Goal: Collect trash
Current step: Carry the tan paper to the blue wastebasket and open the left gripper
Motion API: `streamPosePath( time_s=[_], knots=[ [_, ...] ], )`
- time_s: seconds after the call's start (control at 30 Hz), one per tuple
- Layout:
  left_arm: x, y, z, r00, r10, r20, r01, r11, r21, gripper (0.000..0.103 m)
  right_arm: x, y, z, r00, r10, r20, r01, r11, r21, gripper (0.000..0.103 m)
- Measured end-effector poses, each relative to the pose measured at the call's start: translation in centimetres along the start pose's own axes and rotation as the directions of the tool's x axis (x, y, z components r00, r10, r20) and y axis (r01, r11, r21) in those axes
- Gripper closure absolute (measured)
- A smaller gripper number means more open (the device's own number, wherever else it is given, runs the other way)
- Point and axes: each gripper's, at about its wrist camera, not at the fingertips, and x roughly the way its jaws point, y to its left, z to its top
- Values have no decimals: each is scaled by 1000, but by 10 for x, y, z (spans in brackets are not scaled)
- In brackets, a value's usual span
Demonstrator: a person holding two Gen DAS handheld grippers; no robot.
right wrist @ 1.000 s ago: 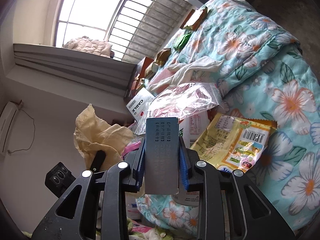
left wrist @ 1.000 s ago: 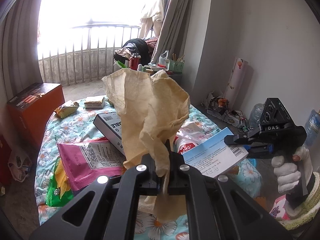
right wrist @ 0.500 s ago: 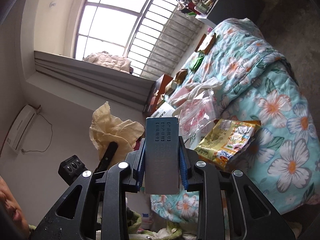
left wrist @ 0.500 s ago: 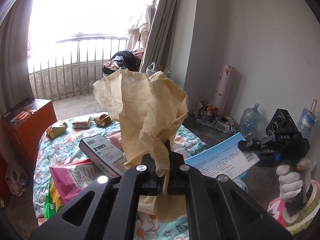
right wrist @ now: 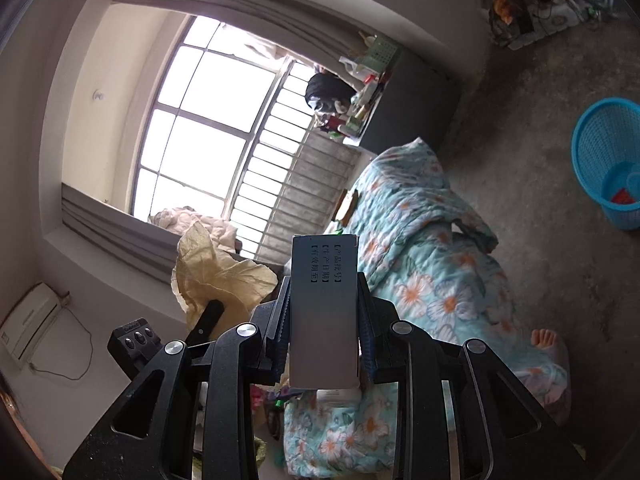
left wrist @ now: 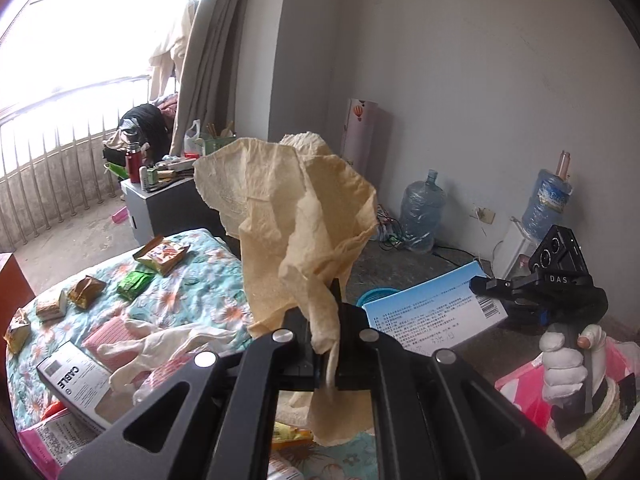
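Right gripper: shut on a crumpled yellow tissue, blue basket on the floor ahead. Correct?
Not quite. The right wrist view shows the right gripper shut on a flat box; the blue basket is on the floor ahead, as said.

Both grippers have swung away from the flowered bed: the left gripper, clamped on the crumpled tan paper, now has the bed low to its left instead of straight ahead. Water jugs have come into sight beyond its tips. Ahead and right of the right gripper, which grips the blue box, a blue basket has appeared on the floor.
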Motion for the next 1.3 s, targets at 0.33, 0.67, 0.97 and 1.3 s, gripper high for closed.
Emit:
streamPosePath(
  time_s=[0.33,0.67,0.97,1.3],
  knots=[
    [121,-77,36,978,-125,-168,141,986,87,100,-52,-53,26,969,-158,192,147,987,70,76],
    [262,-157,44,907,-195,-372,256,959,122,99,-77,-106,51,828,-465,313,431,885,174,76],
    [393,-195,23,840,-197,-505,271,959,77,99,-60,-172,90,720,-636,278,580,771,264,76],
    [481,-212,20,867,-129,-481,203,974,105,36,-39,-241,134,666,-707,237,630,704,327,45]
  ],
)
